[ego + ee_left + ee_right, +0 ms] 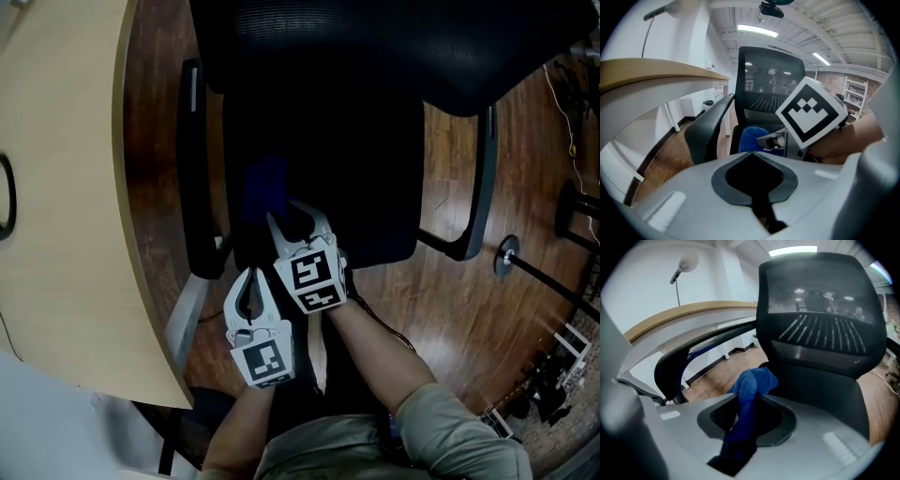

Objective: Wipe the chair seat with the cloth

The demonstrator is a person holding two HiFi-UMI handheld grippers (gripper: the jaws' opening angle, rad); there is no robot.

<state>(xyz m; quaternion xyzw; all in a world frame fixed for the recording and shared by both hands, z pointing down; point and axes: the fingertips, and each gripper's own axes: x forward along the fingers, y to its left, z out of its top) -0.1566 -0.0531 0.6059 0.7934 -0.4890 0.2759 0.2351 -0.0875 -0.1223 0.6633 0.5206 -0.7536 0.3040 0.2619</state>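
Cloth [752, 383]: blue, bunched, clamped in the right gripper [751, 398]; loose end bulging past the tips, over the part of the seat nearest the desk.
Right gripper: pinching the cloth mid-fold, jaws kept partly apart by its bulk.
Left gripper [750, 153]: tips pressed together on nothing; hangs just beside the right one, near the seat's front edge.
Chair seat [375, 178]: black and very dark in the head view; cannot tell whether the cloth touches it.
Step, as judged: wiping at its start or barely under way.
Risk one: cloth tugged out of the jaws by drag against the seat fabric, given a narrow grip on a thick wad.
Risk two: hard jaw tips scraping the seat if pressed lower than the cloth's bulge.
Risk three: knock against the armrest [192, 159] or desk [66, 206] on a sweep that way, both being near.
Risk four: rolling or swivelling of the chair under a push on the smooth wooden floor [450, 309], with no bracing from the idle left gripper.
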